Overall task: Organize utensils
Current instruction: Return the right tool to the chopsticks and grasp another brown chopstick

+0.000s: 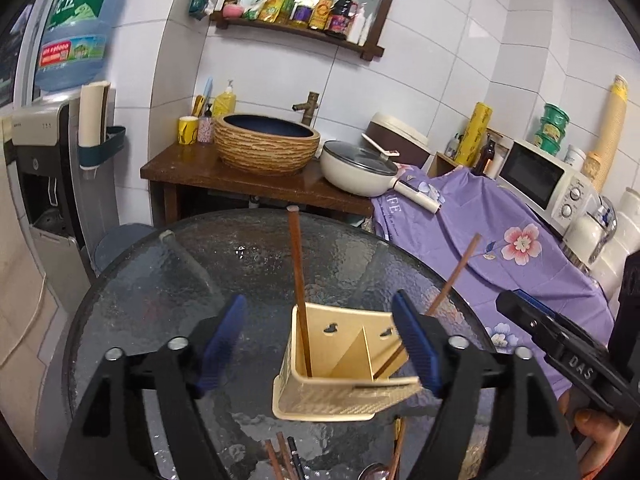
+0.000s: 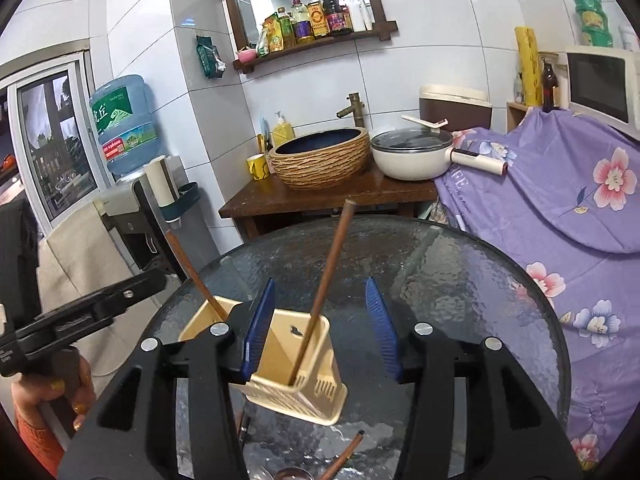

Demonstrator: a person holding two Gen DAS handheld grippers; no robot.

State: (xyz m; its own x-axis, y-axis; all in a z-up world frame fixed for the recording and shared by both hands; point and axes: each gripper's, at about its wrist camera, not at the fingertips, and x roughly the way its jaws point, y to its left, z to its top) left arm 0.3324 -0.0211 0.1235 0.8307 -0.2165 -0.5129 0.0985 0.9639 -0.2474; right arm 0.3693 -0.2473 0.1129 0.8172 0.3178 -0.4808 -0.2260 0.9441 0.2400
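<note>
A beige utensil holder (image 1: 348, 376) with two compartments stands on the round glass table (image 1: 168, 280); it also shows in the right wrist view (image 2: 296, 376). One brown chopstick (image 1: 298, 280) stands in its left compartment and another (image 1: 452, 280) leans in the right one; both show in the right wrist view (image 2: 324, 292) (image 2: 192, 268). My left gripper (image 1: 320, 344) is open above the holder. My right gripper (image 2: 320, 328) is open over the holder too, empty. More chopsticks (image 1: 282, 456) and a spoon (image 1: 376, 472) lie near the table's front edge.
Behind the table stands a wooden counter (image 1: 240, 176) with a woven basin (image 1: 266, 142) and a white pan (image 1: 360, 168). A purple floral cloth (image 1: 500, 232) covers furniture at the right, with a microwave (image 1: 540, 176). A water dispenser (image 1: 44, 152) stands at the left.
</note>
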